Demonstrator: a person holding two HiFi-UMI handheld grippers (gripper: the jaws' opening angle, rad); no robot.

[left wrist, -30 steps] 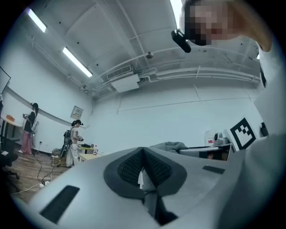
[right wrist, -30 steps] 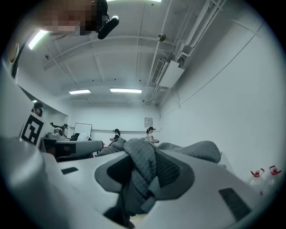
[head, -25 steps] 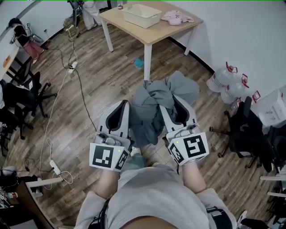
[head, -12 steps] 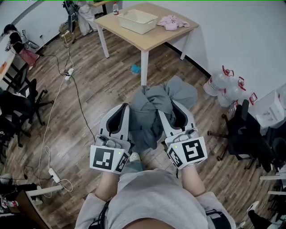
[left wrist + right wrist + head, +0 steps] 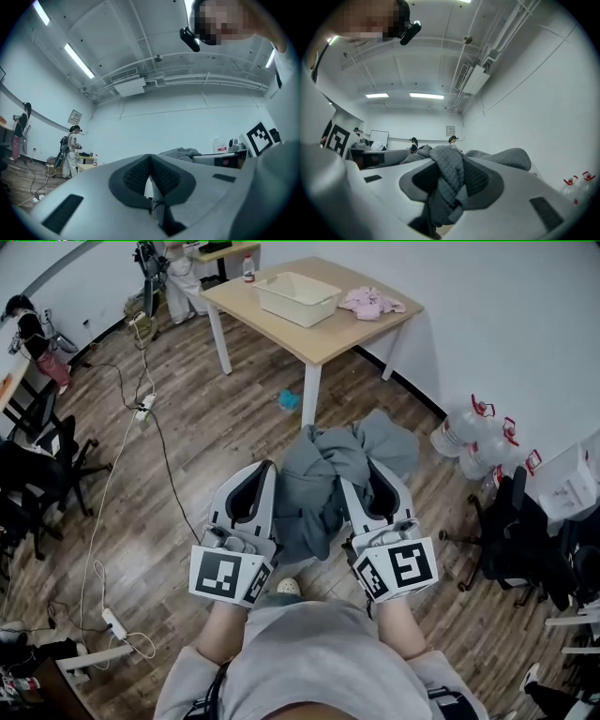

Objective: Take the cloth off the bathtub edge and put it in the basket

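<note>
A crumpled grey cloth point(image 5: 319, 474) hangs between my two grippers, above the wooden floor. My left gripper point(image 5: 261, 468) is on its left side. In the left gripper view the jaws of this gripper point(image 5: 150, 173) are shut, with a thin fold of cloth pinched low between the pads. My right gripper point(image 5: 361, 465) is shut on a thick quilted bunch of the cloth point(image 5: 447, 173), which fills the gap between the pads of that gripper point(image 5: 450, 180). The white basket point(image 5: 298, 298) stands on a light wooden table point(image 5: 347, 334) ahead. No bathtub is in view.
A pink cloth point(image 5: 371, 303) lies on the table beside the basket. A blue object point(image 5: 289, 400) lies by the table leg. Water bottles point(image 5: 473, 437) stand at the right wall, near a black chair point(image 5: 511, 531). Cables and a power strip point(image 5: 145, 404) cross the floor at left.
The table, basket and blue floor object have slid down the head view, so they are nearer. Both grippers keep the same hold on the cloth.
</note>
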